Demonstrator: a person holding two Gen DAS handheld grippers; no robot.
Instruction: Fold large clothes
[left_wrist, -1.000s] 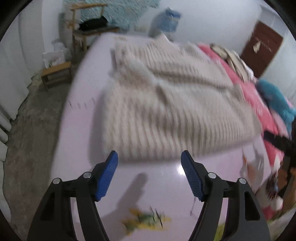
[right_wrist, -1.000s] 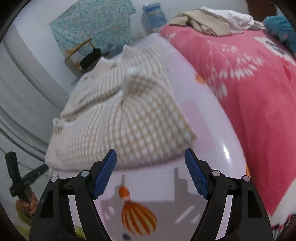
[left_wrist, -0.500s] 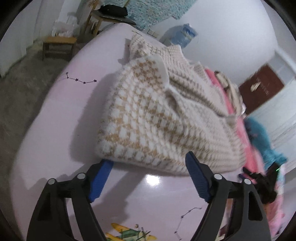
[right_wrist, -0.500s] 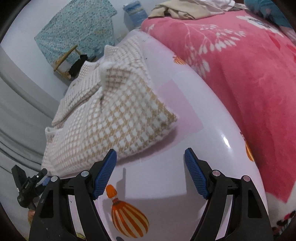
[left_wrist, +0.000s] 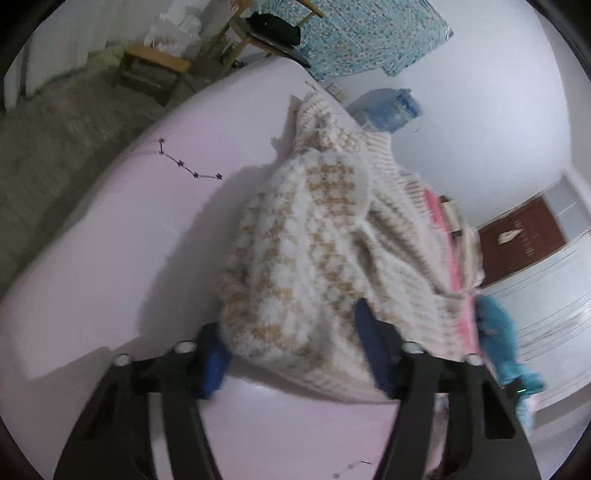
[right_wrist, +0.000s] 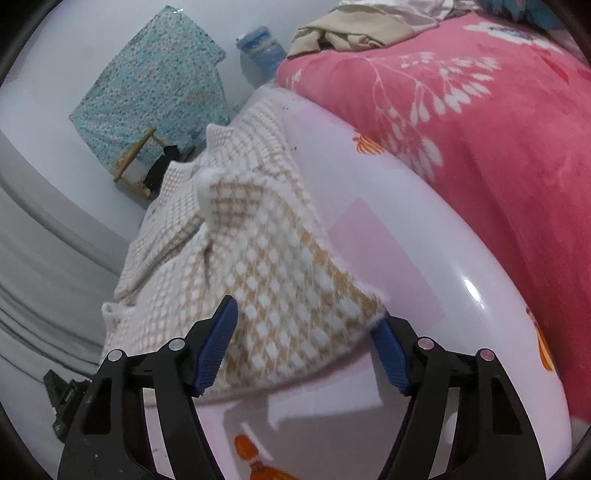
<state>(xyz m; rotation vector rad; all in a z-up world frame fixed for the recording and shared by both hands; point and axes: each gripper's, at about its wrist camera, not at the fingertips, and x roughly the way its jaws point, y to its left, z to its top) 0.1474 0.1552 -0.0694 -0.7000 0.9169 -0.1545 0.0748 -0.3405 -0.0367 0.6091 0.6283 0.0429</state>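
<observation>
On pink sheet (left_wrist: 122, 236): one knit sweater (left_wrist: 317, 258), cream and tan check, partly folded, near hem bunched toward both tools. Left of sheet, in left view: one stool (left_wrist: 155, 70), one chair (left_wrist: 266, 33) with dark item, one teal cloth (left_wrist: 369, 33) on wall, one blue jug (left_wrist: 395, 107). Left gripper (left_wrist: 295, 350): two blue pads, jaws closing, half-wide, hem corner between them, one pad (left_wrist: 216, 363) under fabric edge, firm pinch not clear through blur. Right gripper (right_wrist: 303, 347): two blue pads, jaws closing, fairly wide, other hem corner between them, fabric draped onto both pads, no clamp visible. Further right: one red blanket (right_wrist: 480, 129) with white leaf print, one pile of beige clothes (right_wrist: 354, 26) atop it
</observation>
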